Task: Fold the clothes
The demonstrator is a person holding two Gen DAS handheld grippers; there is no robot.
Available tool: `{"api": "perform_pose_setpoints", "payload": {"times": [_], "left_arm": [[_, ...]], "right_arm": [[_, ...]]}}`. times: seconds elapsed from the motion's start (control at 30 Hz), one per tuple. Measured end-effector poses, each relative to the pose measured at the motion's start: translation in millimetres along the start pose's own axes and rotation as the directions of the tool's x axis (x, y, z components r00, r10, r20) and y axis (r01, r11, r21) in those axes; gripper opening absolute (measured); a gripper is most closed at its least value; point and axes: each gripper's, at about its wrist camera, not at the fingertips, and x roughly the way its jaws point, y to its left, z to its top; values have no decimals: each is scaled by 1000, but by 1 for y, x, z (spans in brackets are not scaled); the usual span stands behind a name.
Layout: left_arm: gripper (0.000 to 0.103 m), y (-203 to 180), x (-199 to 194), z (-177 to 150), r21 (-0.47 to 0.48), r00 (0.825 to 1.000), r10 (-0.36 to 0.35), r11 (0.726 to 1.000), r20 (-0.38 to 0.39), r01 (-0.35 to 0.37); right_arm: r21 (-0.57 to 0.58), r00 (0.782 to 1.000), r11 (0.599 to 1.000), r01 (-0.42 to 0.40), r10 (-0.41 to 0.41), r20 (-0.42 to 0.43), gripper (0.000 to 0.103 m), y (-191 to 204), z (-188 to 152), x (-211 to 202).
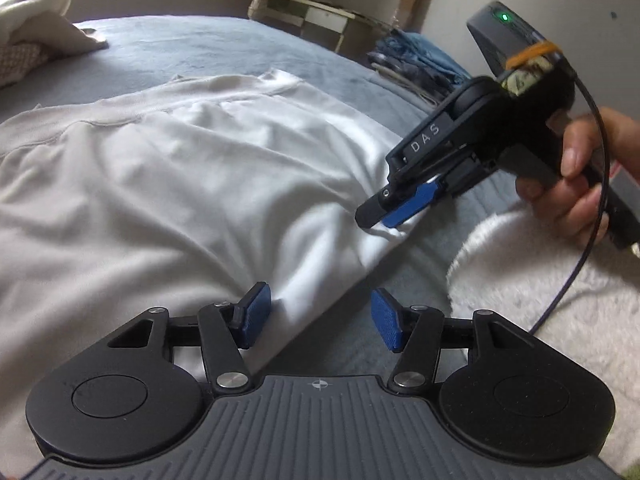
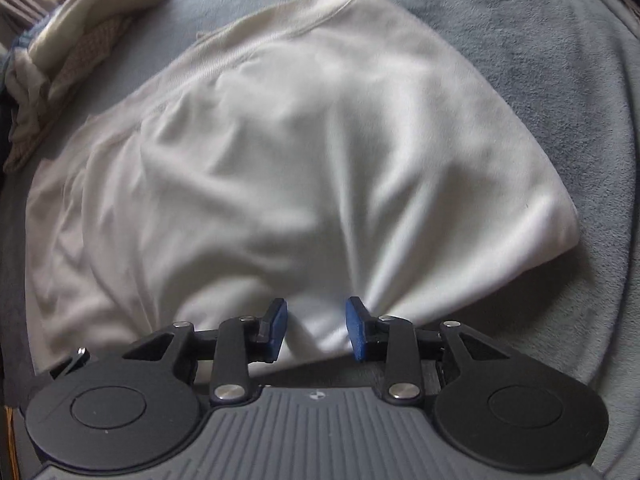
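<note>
A white garment (image 1: 180, 184) is spread over a grey bed (image 1: 192, 46), its seamed hem lying toward the far side and its body creased into soft folds; in the right wrist view the same garment (image 2: 280, 152) is seen from above, one folded corner rounded at the right. The left gripper (image 1: 320, 322) is held low over the near edge of the cloth, its blue-padded fingers (image 1: 252, 316) set well apart with the garment's edge and bare bed between them, nothing being pinched. The right gripper (image 2: 316, 328) is tilted steeply down at the garment; a gathered pucker of cloth is seen between its fingers (image 2: 356, 328), which stand narrowly apart, and whether the pads press on it cannot be told. In the left wrist view this gripper is gripped by a hand (image 1: 576, 184) beside a fluffy white rug (image 1: 540, 280).
</note>
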Motion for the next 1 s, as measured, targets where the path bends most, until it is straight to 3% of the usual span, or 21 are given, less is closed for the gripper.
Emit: {"api": "perform_pose_setpoints", "payload": {"times": [0.07, 0.23, 0.33, 0.4, 0.5, 0.63, 0.77, 0.9, 1.0], "left_arm": [[55, 0, -10, -2, -11, 1000, -5, 1000, 4, 5], [56, 12, -33, 8, -82, 996, 19, 997, 92, -11], [56, 27, -25, 8, -168, 997, 53, 985, 53, -43], [55, 35, -23, -1, -215, 999, 50, 976, 20, -45], [55, 39, -38, -16, -233, 999, 45, 972, 25, -38], [55, 50, -63, -22, -296, 992, 106, 952, 70, -81], [55, 70, -86, -25, -392, 974, 191, 911, 125, -129], [53, 96, -102, -41, -484, 951, 295, 848, 91, -216], [54, 105, -120, -51, -533, 938, 332, 814, 97, -233]], "right_arm": [[-15, 1000, 1000, 4, -5, -23, 36, 3, 2, -8], [-90, 991, 996, -26, 37, 131, 36, 29, 14, -29], [-127, 994, 991, -44, 56, 94, 37, 46, 13, -4], [-102, 999, 994, -43, 44, 8, 37, 43, 6, 15], [-33, 996, 996, -85, 84, -23, 37, 23, -1, 8], [108, 991, 986, -125, 119, 61, 37, -15, 14, -19], [316, 962, 916, -249, 197, 187, 38, -67, 33, -21], [547, 961, 802, -238, 113, 252, 31, -128, 24, -8], [610, 942, 762, -217, -1, 337, 32, -153, 12, -28]]}}
